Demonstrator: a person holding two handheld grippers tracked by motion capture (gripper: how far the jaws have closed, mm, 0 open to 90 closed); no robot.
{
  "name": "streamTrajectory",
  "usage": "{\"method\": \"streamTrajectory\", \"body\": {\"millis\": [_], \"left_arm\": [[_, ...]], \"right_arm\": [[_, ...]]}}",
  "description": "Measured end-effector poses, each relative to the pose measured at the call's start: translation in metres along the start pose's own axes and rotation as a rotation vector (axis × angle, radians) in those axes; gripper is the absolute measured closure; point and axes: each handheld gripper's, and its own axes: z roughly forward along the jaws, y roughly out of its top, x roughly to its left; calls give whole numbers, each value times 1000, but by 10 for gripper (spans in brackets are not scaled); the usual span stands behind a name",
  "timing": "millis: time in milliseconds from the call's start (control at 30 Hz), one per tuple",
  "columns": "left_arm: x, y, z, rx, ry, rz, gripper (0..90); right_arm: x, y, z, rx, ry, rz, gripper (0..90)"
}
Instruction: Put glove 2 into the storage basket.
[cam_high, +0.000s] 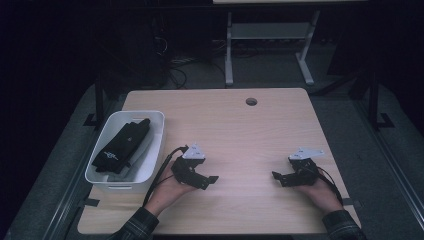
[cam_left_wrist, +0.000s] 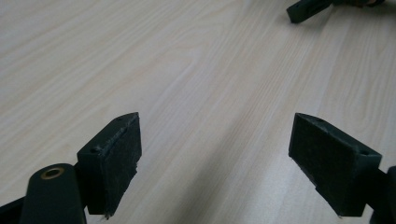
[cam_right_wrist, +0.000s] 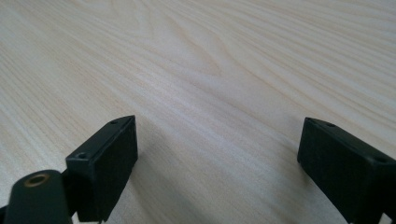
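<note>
A person's two hand-held grippers rest low over a pale wooden table (cam_high: 240, 125), both released and grasping nothing. The left gripper (cam_high: 212, 180) sits near the table's front edge, just right of a white bin, its jaws pointing toward the middle of the table. In the left gripper view the left gripper (cam_left_wrist: 215, 154) has its two black jaws spread wide with bare wood grain between them, and the tip of the other tool shows far off at the top right. The right gripper (cam_high: 275, 176) lies well apart from its twin, nearer the right front of the table, its jaws pointing back toward the left gripper. In the right gripper view the right gripper (cam_right_wrist: 217, 161) is likewise spread wide over bare wood.

Each tool carries a grey three-cornered plate on top and trails a black cable back along the person's hand; plaid sleeves (cam_high: 137, 227) enter from the bottom of the high view.

The white bin (cam_high: 152, 165) stands at the table's left front and holds a black fabric item (cam_high: 122, 146) with small white markings. A round hole (cam_high: 251, 101) pierces the tabletop near its far edge. Beyond it, a white desk frame (cam_high: 229, 55) stands on a dark floor.
</note>
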Motion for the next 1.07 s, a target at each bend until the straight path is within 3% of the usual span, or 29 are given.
{"method": "streamTrajectory", "body": {"millis": [133,467,633,1067], "left_arm": [[-2,-9,13,52,15,21,159],[-7,-20,30,78,56,62,135],[-9,-28,32,0,44,72,117],[-9,-28,32,4,39,76,118]], "right_arm": [[0,0,0,1,0,-1,119],[0,0,0,-1,-1,-4,119],[0,0,0,-2,1,-8,119],[1,0,0,-2,4,-14,118]]}}
